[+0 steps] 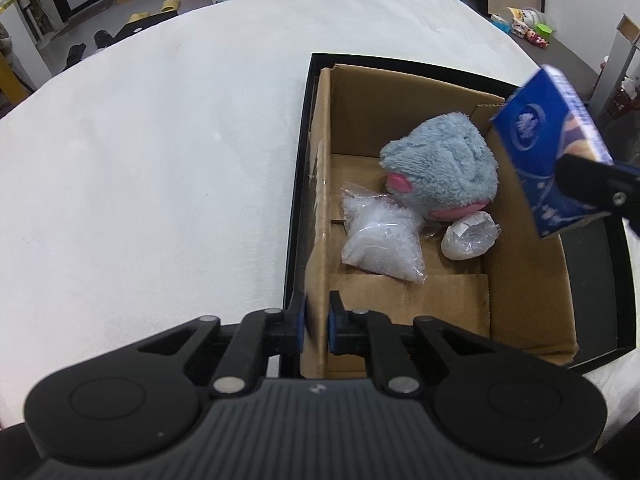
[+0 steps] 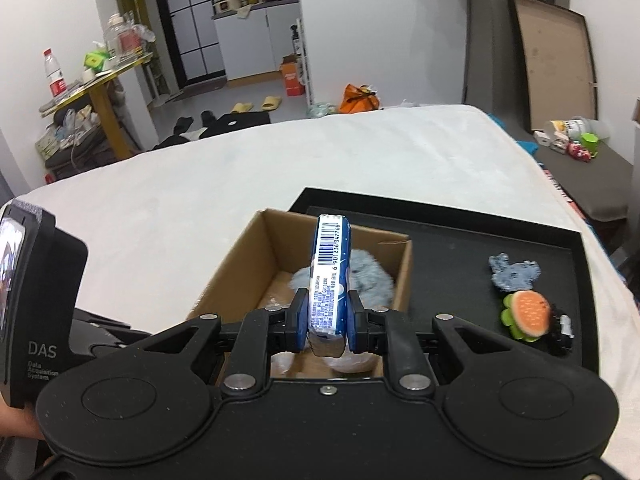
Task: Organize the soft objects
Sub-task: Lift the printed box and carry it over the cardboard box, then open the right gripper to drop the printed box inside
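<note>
A white bed (image 2: 280,168) carries a black tray (image 2: 460,248); on the tray a cardboard box (image 1: 400,300) is seen. Room behind the box: yellow table, cabinets, slippers on the floor. The left tool (image 1: 317,324) is clamped on the box's near-left wall. The right tool (image 2: 329,320) is clamped on a blue tissue pack (image 2: 330,280), held above the box. Inside the box: grey plush toy (image 1: 444,168), clear bag (image 1: 380,240), small wrapped bundle (image 1: 470,240). Right of the box on the tray: burger toy (image 2: 528,316), grey knit piece (image 2: 514,274). A barcode is readable on the pack; "DAS Data Acquisition System" is printed on the left device (image 2: 36,312).
</note>
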Action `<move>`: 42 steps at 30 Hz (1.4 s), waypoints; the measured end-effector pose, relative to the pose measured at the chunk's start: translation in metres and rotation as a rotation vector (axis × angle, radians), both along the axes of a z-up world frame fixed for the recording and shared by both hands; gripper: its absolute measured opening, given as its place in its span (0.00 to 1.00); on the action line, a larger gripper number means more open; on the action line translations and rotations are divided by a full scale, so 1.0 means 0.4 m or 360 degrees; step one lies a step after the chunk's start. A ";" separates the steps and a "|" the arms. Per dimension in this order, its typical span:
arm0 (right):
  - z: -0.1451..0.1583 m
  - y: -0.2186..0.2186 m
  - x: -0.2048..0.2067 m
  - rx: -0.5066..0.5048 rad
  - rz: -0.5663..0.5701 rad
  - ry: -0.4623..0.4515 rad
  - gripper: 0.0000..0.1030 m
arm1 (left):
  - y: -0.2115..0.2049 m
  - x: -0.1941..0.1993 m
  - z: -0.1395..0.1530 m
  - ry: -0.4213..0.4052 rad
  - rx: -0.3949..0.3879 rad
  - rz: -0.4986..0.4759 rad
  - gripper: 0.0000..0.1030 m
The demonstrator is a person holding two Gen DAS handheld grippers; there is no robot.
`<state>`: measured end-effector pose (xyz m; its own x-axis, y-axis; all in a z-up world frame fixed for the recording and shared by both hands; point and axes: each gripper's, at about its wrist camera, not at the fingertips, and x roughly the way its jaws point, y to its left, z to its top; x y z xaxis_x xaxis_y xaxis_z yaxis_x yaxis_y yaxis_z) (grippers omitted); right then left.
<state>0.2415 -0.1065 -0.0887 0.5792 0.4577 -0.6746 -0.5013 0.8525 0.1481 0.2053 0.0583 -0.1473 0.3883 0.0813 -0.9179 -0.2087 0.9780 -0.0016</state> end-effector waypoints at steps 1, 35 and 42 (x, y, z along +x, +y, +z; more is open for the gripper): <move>-0.001 0.009 -0.002 0.0002 0.0010 0.0009 0.18 | 0.003 -0.002 0.000 -0.0002 -0.0010 -0.0006 0.10; -0.017 -0.106 0.015 0.0002 -0.0058 0.0096 0.40 | 0.012 -0.007 0.016 -0.0022 -0.0041 -0.0019 0.14; -0.040 -0.166 0.037 -0.0001 -0.0117 0.0096 0.42 | -0.003 -0.002 0.031 -0.0021 -0.0015 -0.0008 0.25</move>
<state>0.2561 -0.1730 -0.1048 0.5698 0.4149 -0.7093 -0.4273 0.8869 0.1756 0.2047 0.0572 -0.1348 0.4005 0.0708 -0.9135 -0.2040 0.9789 -0.0135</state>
